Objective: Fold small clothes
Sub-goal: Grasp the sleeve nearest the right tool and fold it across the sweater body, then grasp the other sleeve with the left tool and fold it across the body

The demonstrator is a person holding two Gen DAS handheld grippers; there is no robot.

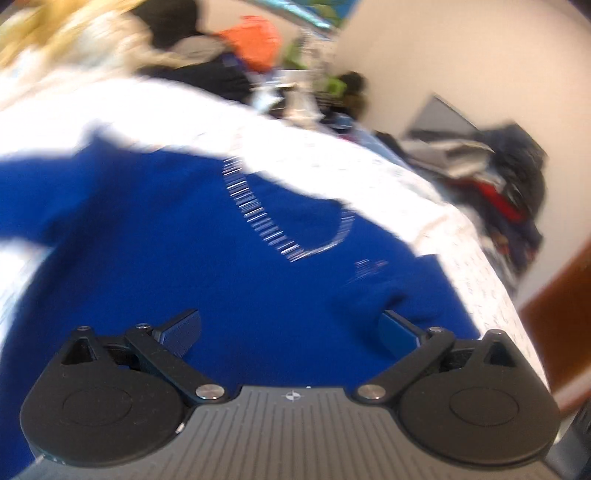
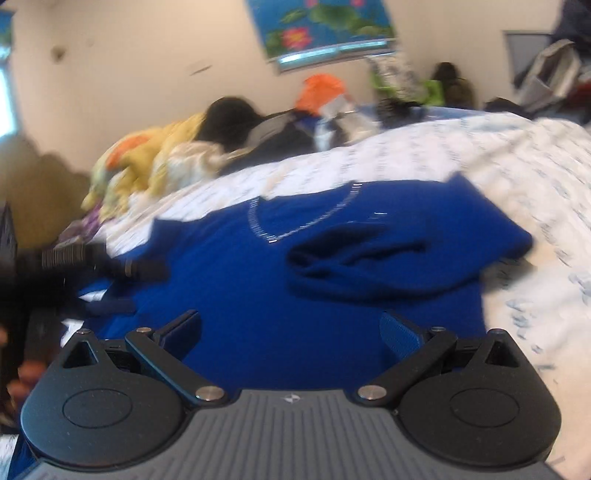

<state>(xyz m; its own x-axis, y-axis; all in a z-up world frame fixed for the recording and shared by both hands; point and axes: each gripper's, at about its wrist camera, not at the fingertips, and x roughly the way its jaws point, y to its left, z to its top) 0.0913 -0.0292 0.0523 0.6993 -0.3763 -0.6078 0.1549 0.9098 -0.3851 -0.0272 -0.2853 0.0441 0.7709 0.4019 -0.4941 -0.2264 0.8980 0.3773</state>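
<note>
A small royal-blue top with a sparkly V neckline lies front up on a white patterned bedsheet. My left gripper hovers open and empty just above its lower part. In the right wrist view the same top shows with its right sleeve folded in over the chest. My right gripper is open and empty above the hem. The left gripper shows as a dark blur at the top's left edge.
The bedsheet spreads to the right of the top. A heap of yellow, black and orange clothes lies along the far side of the bed. More clothes are piled at the right. A wall with a flower poster stands behind.
</note>
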